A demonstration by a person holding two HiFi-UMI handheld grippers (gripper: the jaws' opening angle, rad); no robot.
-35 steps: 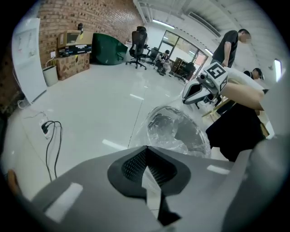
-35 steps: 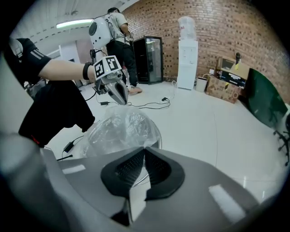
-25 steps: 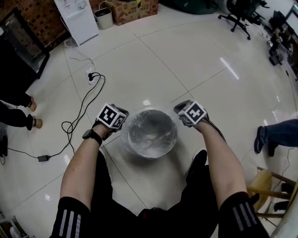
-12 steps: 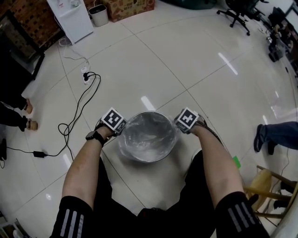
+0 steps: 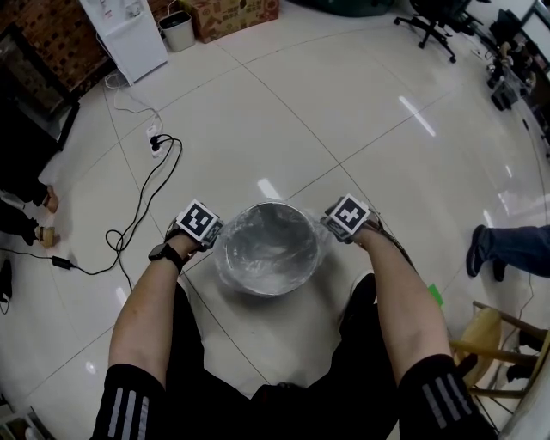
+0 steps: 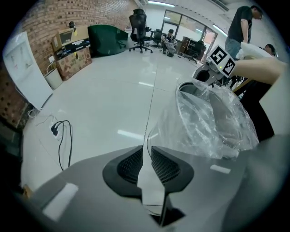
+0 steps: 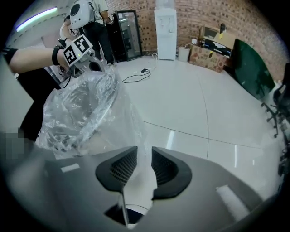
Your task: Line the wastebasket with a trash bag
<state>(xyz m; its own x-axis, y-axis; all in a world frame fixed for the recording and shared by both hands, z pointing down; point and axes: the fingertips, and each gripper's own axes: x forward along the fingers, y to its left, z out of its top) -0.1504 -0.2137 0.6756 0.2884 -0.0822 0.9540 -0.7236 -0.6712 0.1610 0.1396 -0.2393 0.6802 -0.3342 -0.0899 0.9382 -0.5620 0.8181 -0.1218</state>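
Observation:
A round silver wastebasket stands on the white tile floor, with a clear trash bag inside it and folded down over its rim. My left gripper is low at the basket's left side and my right gripper at its right side; both point steeply down. In the left gripper view the jaws of the left gripper are opening, with a narrow gap and the bag's film just past the tips. The right gripper is opening too, and loose film hangs between its pads.
A black cable and power strip lie on the floor to the left. A white appliance, a small bin and a cardboard box stand at the back. A person's shoe and a wooden stool are at the right.
Both hands have sunk down along the basket's sides, drawing the bag's edge lower over the rim. The basket has stayed in place.

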